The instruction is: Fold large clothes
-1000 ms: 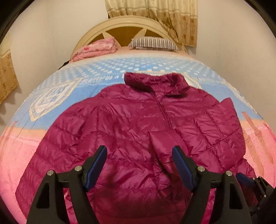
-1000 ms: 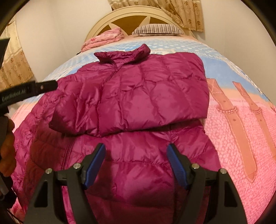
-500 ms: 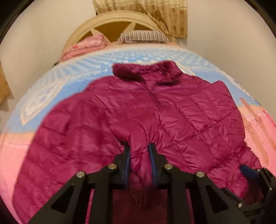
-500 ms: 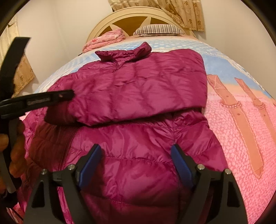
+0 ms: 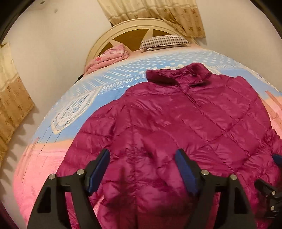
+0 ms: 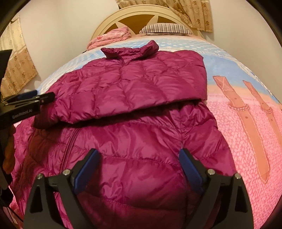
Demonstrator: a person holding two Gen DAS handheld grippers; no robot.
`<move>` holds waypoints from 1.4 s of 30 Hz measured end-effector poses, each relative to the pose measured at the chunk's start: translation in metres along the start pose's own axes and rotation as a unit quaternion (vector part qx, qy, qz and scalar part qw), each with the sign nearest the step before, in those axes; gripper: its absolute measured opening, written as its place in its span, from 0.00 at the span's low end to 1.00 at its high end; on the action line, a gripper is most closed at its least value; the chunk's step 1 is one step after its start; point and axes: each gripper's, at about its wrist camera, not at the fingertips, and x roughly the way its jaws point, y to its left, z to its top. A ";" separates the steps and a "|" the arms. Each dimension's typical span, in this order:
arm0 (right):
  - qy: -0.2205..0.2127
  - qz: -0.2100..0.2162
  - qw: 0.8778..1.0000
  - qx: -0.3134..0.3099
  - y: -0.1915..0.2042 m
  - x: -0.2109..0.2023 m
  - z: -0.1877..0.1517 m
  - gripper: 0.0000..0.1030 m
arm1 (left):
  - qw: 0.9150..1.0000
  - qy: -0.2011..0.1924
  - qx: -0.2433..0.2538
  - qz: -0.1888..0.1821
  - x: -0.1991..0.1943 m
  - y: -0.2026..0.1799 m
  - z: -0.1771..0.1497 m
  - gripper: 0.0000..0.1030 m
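Observation:
A magenta quilted puffer jacket (image 5: 185, 126) lies flat on the bed, collar toward the headboard. In the right wrist view the jacket (image 6: 137, 98) has its right sleeve folded across the chest, cuff at the left. My left gripper (image 5: 142, 165) is open and empty just above the jacket's lower left part. It also shows at the left edge of the right wrist view (image 6: 26, 100), beside the folded sleeve's cuff. My right gripper (image 6: 139, 163) is open and empty over the jacket's lower hem area.
The bed (image 6: 246, 133) has a pink and blue printed cover. A pink folded quilt (image 5: 107, 58) and a striped pillow (image 5: 164, 41) lie by the cream headboard (image 6: 141, 14). Curtains hang on the left wall (image 5: 12, 98) and behind the headboard.
My left gripper was shut on the folded sleeve's cuff half a second ago; it has let go, opened and shifted left. My right gripper stayed open, almost still.

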 end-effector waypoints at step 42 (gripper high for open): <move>0.008 -0.115 0.993 0.029 -0.054 0.083 0.097 0.73 | 0.992 0.060 -0.047 -0.099 0.091 -0.060 0.005 0.89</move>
